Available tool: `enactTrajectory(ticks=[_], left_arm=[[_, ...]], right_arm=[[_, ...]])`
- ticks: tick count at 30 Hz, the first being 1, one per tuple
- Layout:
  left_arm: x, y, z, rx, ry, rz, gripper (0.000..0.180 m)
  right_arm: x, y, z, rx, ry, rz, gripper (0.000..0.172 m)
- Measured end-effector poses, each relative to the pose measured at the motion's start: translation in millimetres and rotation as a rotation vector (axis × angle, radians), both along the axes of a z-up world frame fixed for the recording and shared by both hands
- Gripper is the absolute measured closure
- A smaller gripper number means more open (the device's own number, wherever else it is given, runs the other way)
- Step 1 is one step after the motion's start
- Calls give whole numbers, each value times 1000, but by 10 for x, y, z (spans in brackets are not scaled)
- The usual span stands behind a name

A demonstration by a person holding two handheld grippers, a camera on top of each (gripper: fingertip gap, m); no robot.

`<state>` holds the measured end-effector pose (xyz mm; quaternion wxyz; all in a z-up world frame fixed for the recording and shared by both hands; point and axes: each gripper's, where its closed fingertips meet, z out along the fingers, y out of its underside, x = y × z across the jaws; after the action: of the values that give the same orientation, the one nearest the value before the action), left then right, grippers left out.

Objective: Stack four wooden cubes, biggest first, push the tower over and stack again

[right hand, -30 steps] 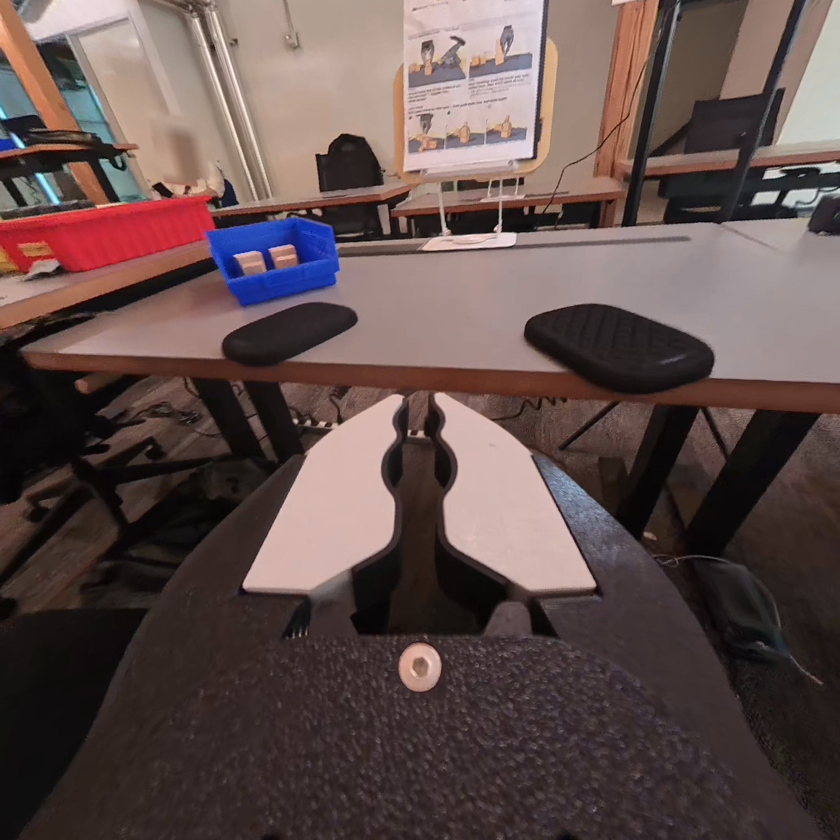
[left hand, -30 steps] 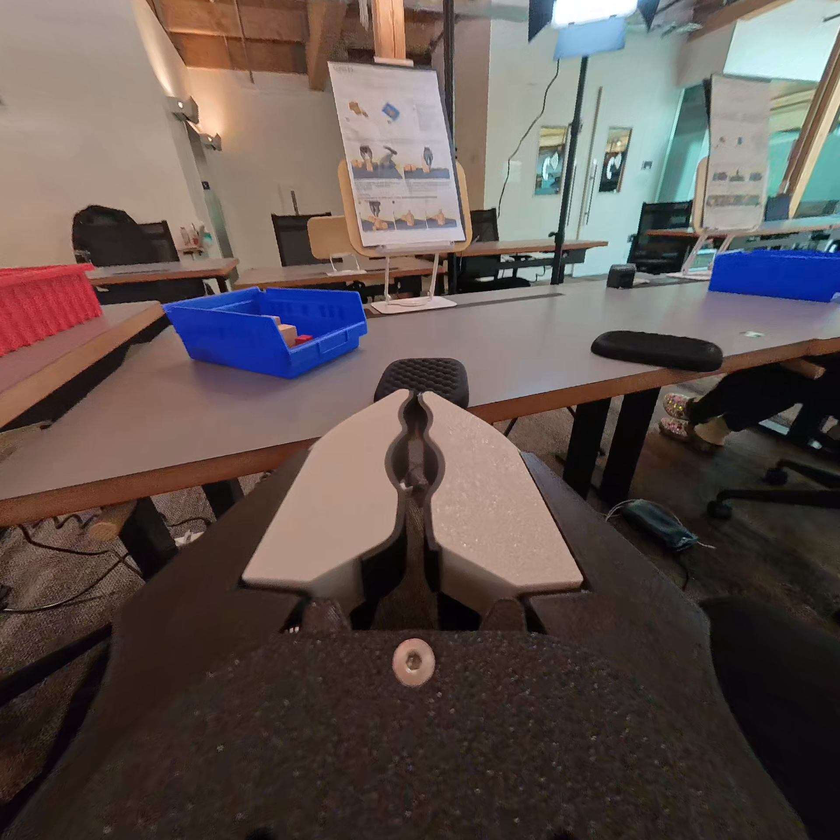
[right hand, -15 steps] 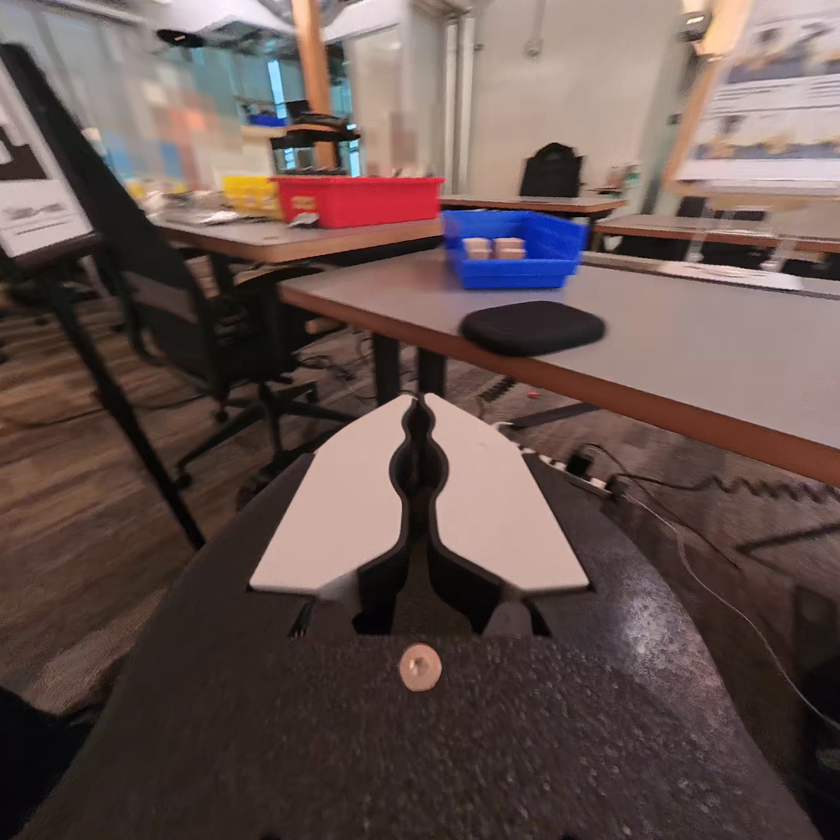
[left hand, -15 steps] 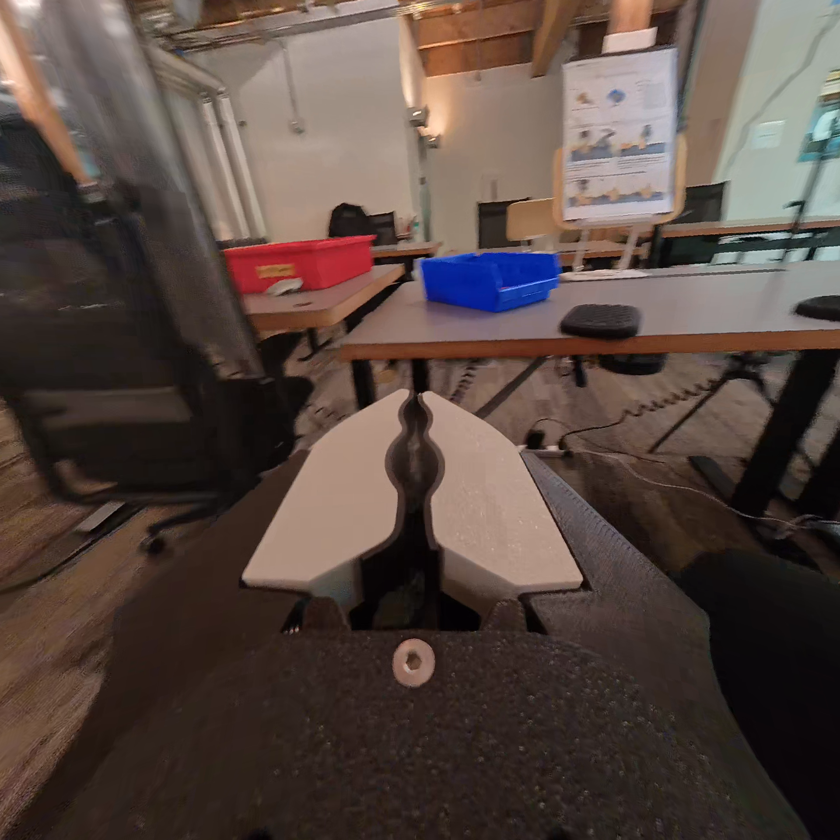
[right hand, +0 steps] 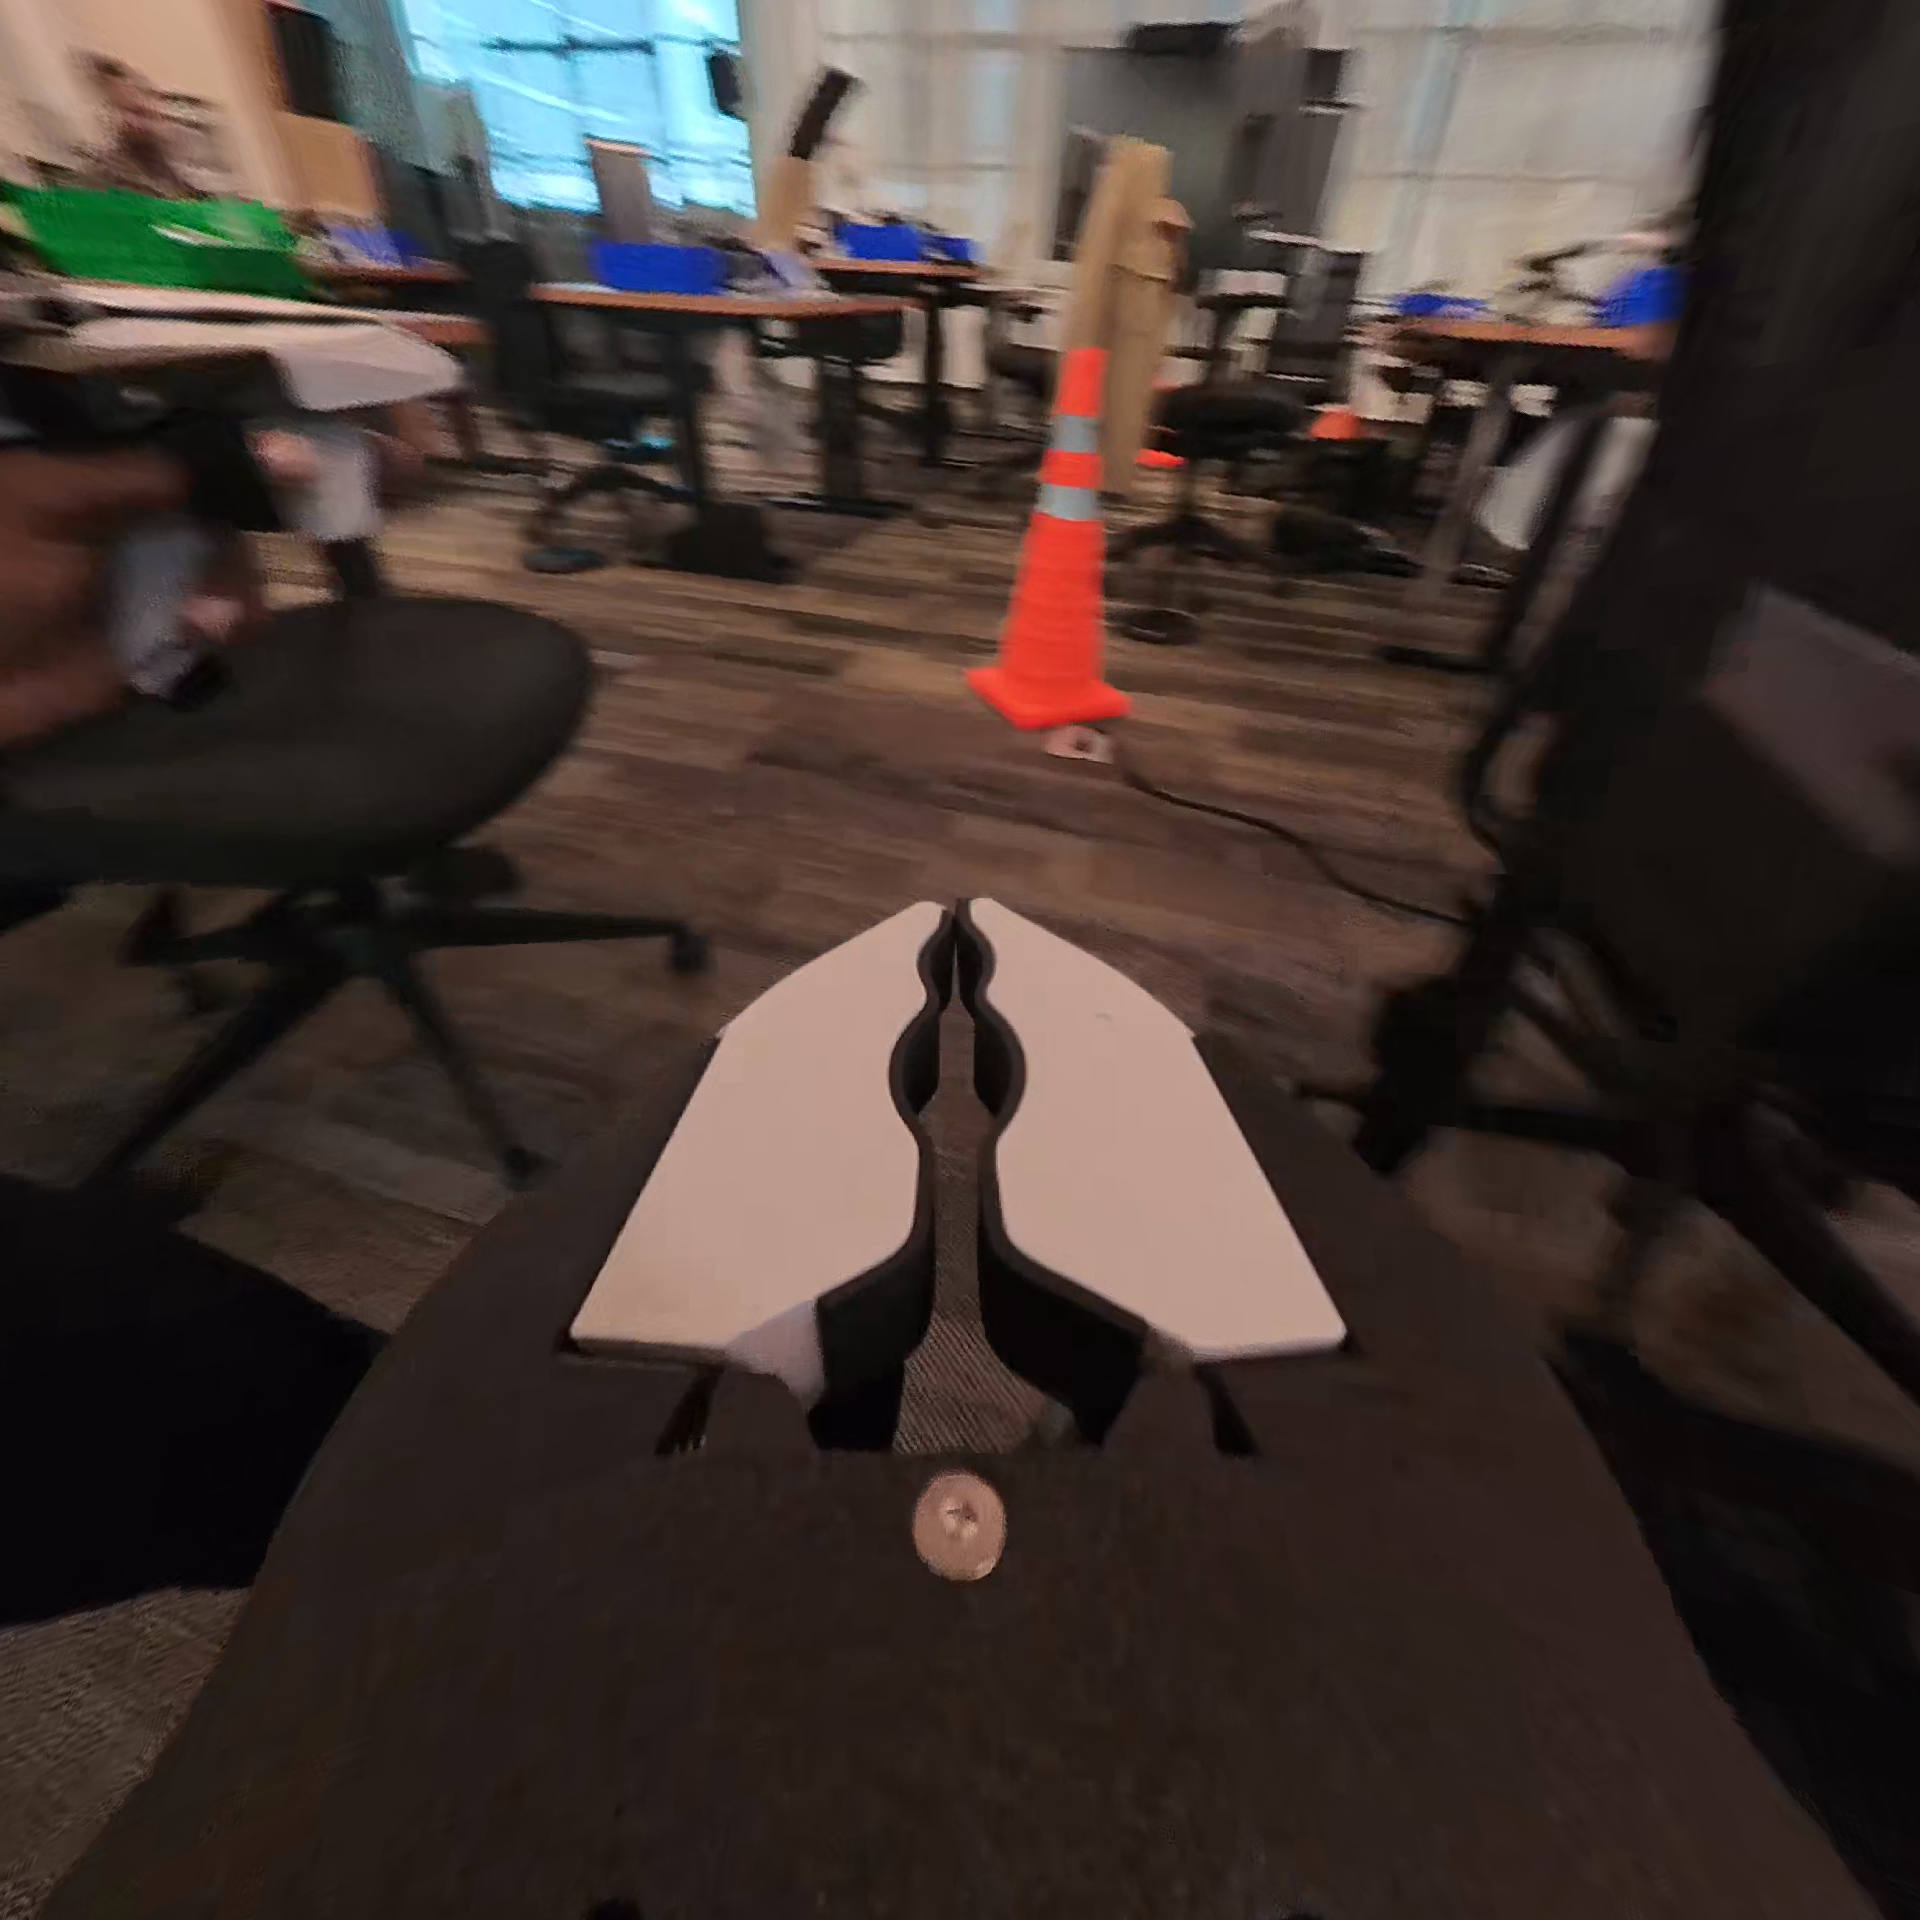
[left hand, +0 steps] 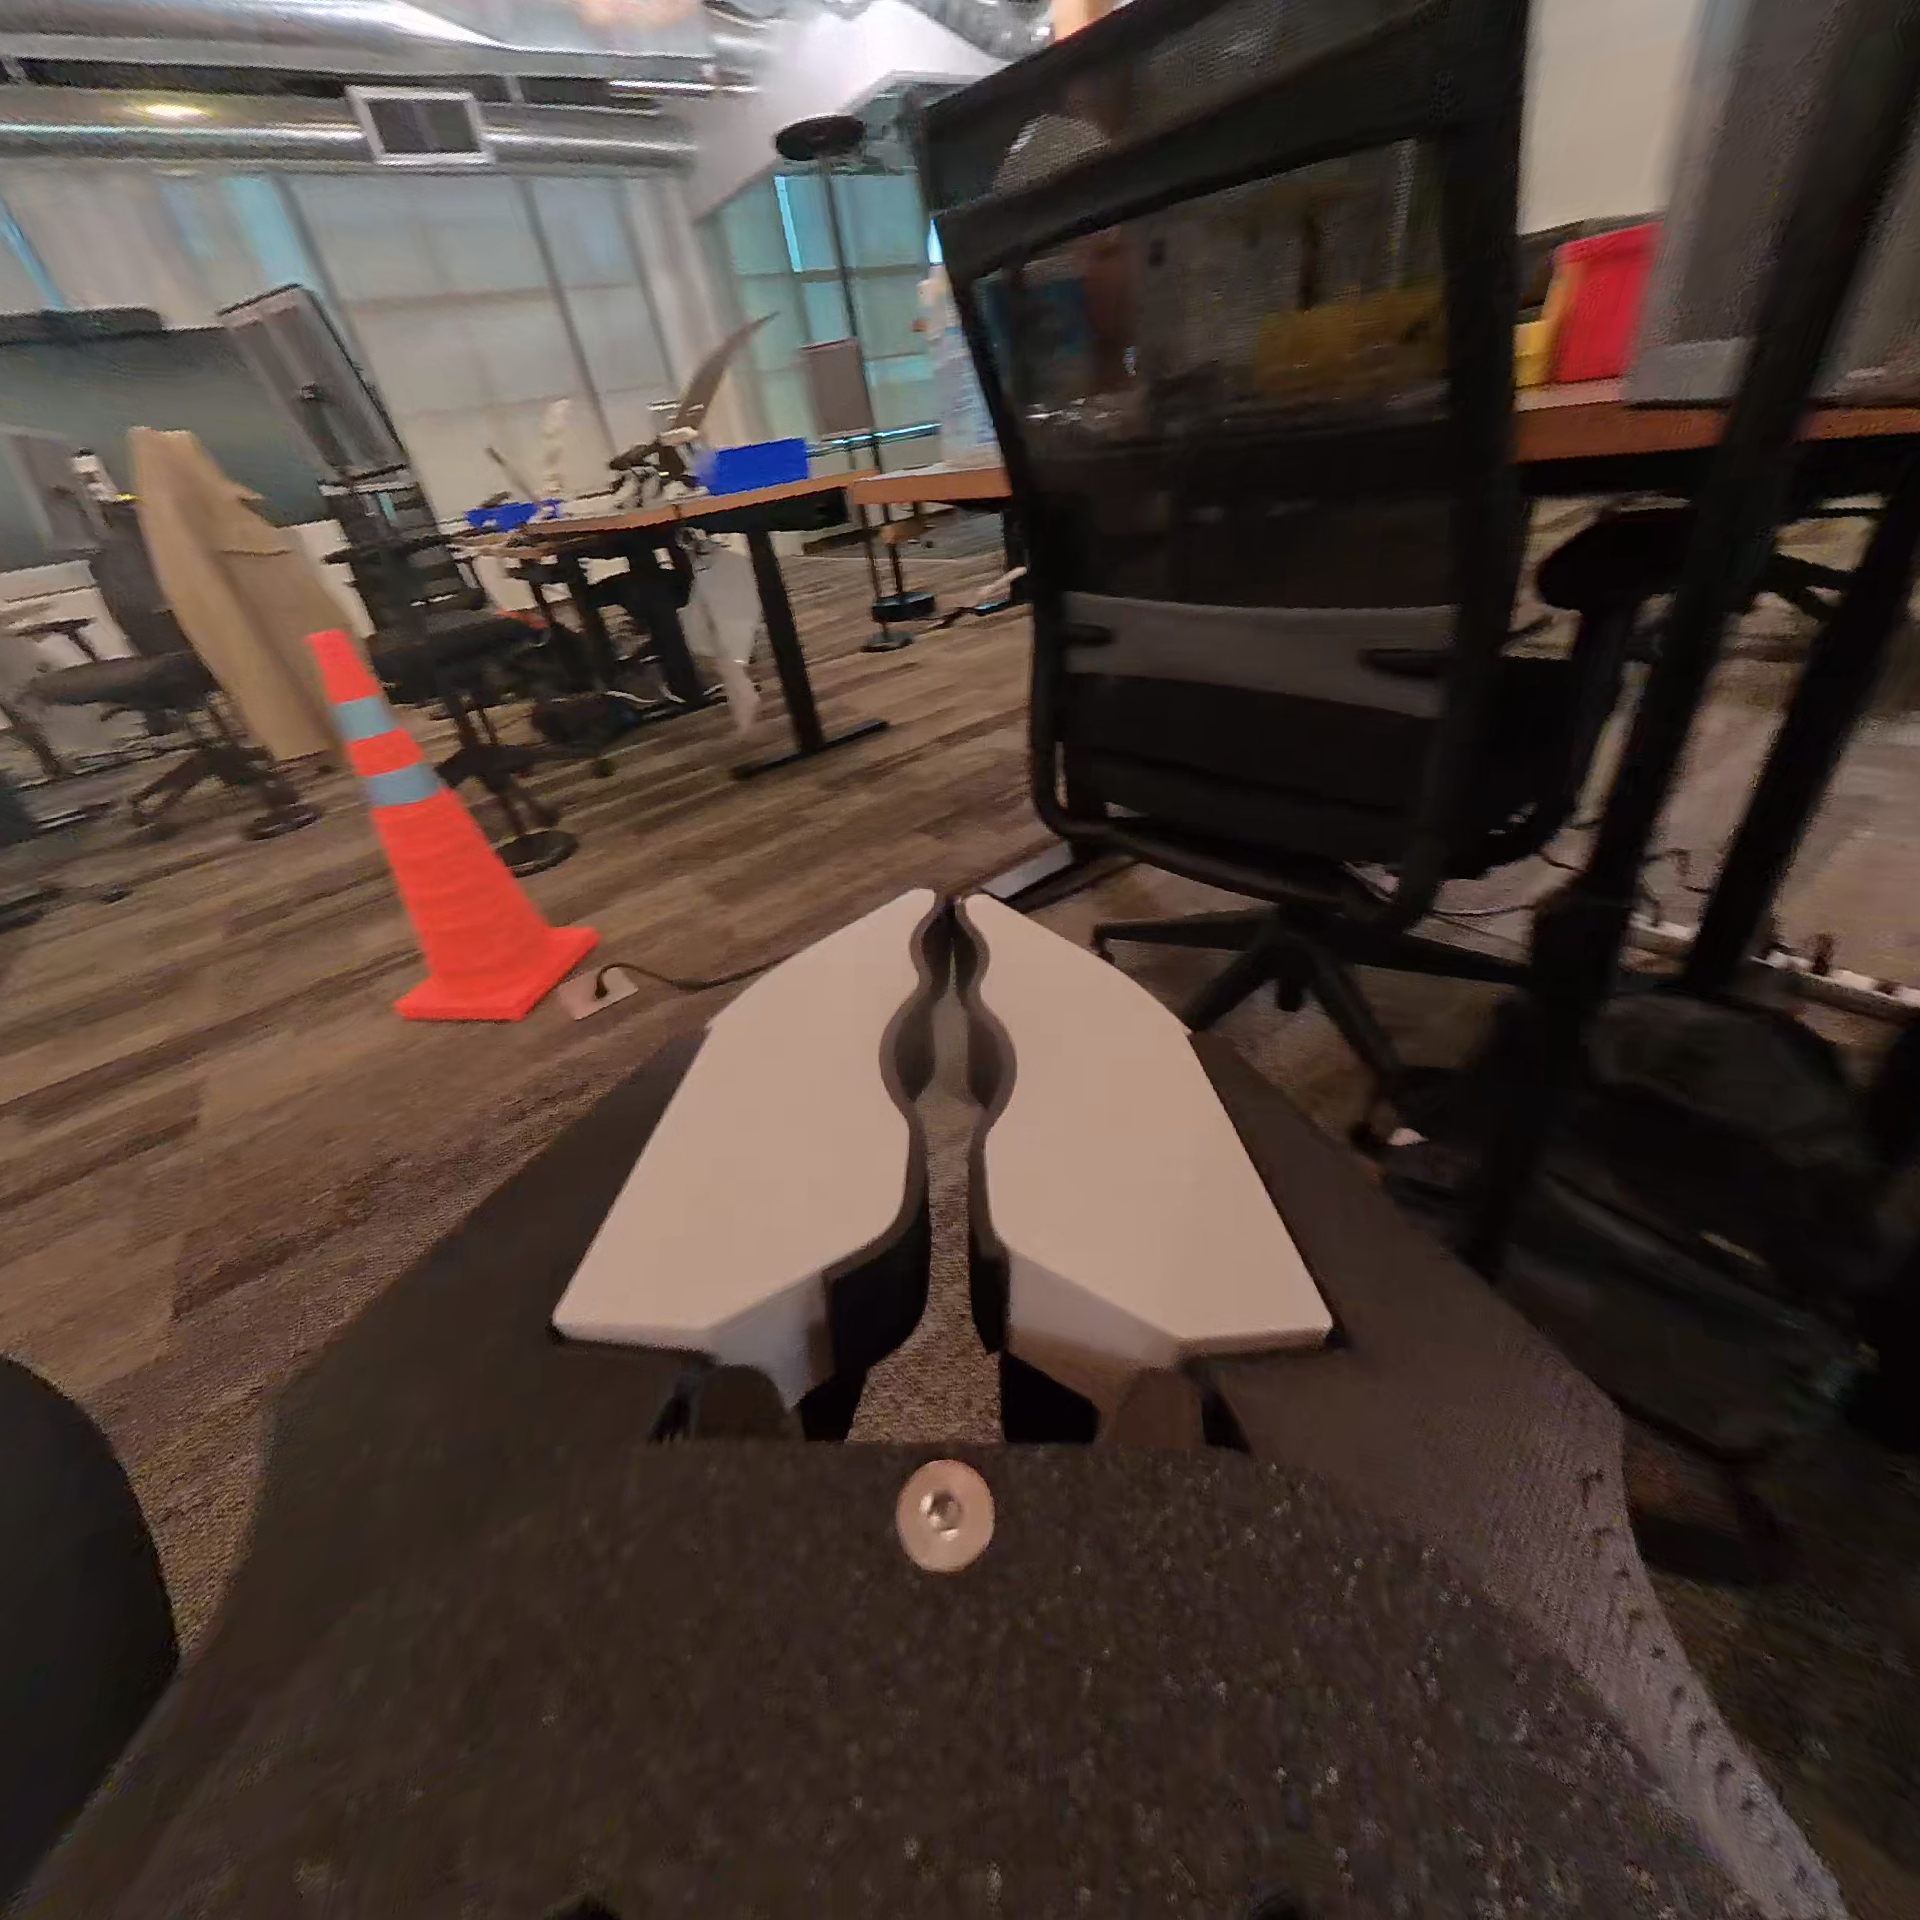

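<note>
Left wrist view: carpeted office floor [left hand: 260, 1091] (orange cone [left hand: 447, 862] standing).

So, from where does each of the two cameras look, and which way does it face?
Left wrist view: sits on the left gripper, low above the carpet, facing a black mesh chair; its own shut white fingers show.
Right wrist view: sits on the right gripper, facing the open room with desks; its shut fingers show.
Shared: the orange cone and the floor socket beside it.
</note>
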<state>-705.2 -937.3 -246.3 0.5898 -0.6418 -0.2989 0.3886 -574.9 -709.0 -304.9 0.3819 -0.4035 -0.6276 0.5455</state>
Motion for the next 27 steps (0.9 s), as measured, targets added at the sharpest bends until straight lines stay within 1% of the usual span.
enactTrajectory(ticks=[2, 5, 6, 8, 10, 13, 16, 18, 20, 21, 23, 25, 27], left_arm=[[-359, -91, -52, 23, -8, 47, 180], [-844, -226, 18, 94, -15, 112, 180], [-991, -289, 76, 111, -14, 136, 180], [-1264, -467, 248, 143, -13, 179, 180], [-1510, -708, 490, 164, -10, 214, 180], [-1834, -1189, 937, 160, -11, 259, 180], [-2122, -1723, 1359, 131, -35, 306, 180], [-2319, -2034, 1569, 116, -100, 331, 180], [-2544, -2264, 1801, 115, -186, 338, 180], [-2675, -2334, 1961, 113, -207, 328, 180], [-3014, -2427, 2292, 85, -230, 313, 180], [-3440, -2444, 2647, 89, -252, 297, 180], [-3905, -2351, 2932, 145, -317, 244, 180]], right_arm=[[-487, -423, -75, -41, 12, 118, 172], [-1215, -875, -100, -118, -14, 193, 172], [-1452, -990, -52, -136, -28, 199, 172], [-1899, -1197, 194, -125, -15, 194, 172], [-2315, -1415, 553, -73, 2, 190, 171], [-2916, -1804, 1202, 121, 80, 188, 171], [-3553, -2321, 1794, 127, 21, 288, 171], [-4009, -2620, 2210, 147, -21, 342, 171], [-4466, -2826, 2735, 77, -65, 381, 171], [-4687, -2879, 3010, 29, -81, 394, 171], [-5137, -2853, 3502, -17, -94, 377, 171], [-5561, -2703, 3952, -40, -83, 335, 171], [-5972, -2468, 4280, -32, -55, 283, 171]])
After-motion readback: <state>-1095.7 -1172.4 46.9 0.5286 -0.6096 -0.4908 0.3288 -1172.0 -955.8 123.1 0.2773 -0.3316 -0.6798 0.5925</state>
